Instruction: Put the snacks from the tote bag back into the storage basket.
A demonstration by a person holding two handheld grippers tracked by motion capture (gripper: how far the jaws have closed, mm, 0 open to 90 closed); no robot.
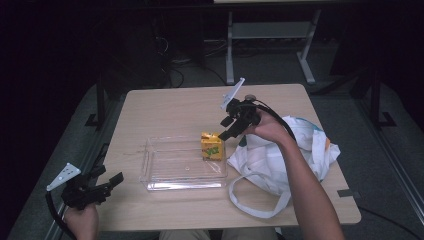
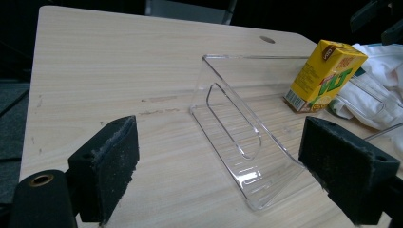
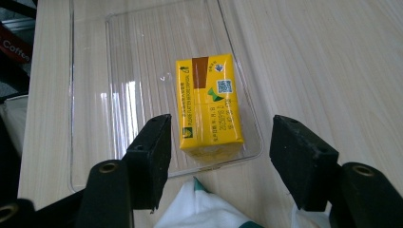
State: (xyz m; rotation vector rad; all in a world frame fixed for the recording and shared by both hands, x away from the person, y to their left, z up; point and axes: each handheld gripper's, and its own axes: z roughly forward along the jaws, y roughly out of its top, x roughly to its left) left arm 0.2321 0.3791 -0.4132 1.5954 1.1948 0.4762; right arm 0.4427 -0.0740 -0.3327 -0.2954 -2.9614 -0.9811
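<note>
The yellow drink carton (image 1: 211, 145) is standing upright inside the clear plastic tray (image 1: 170, 172), against the tray's right-hand end as the high view shows it, next to the white cloth bag (image 1: 285, 155) that is lying on the wooden table (image 1: 175, 107). The right gripper (image 1: 229, 131) is hovering just above the carton, angled down at it. In the right gripper view its black pads (image 3: 154, 156) are standing apart on either side of the carton's top with bare tray visible in the gaps, so the jaws are gripping nothing. The left gripper (image 1: 111, 184) is resting low at the table's near left corner, well apart from the tray. Its jaws are standing wide, with nothing between them. The far side of the carton is sitting in poor light, so contact with the tray wall there appears likely but is not confirmed.
</note>
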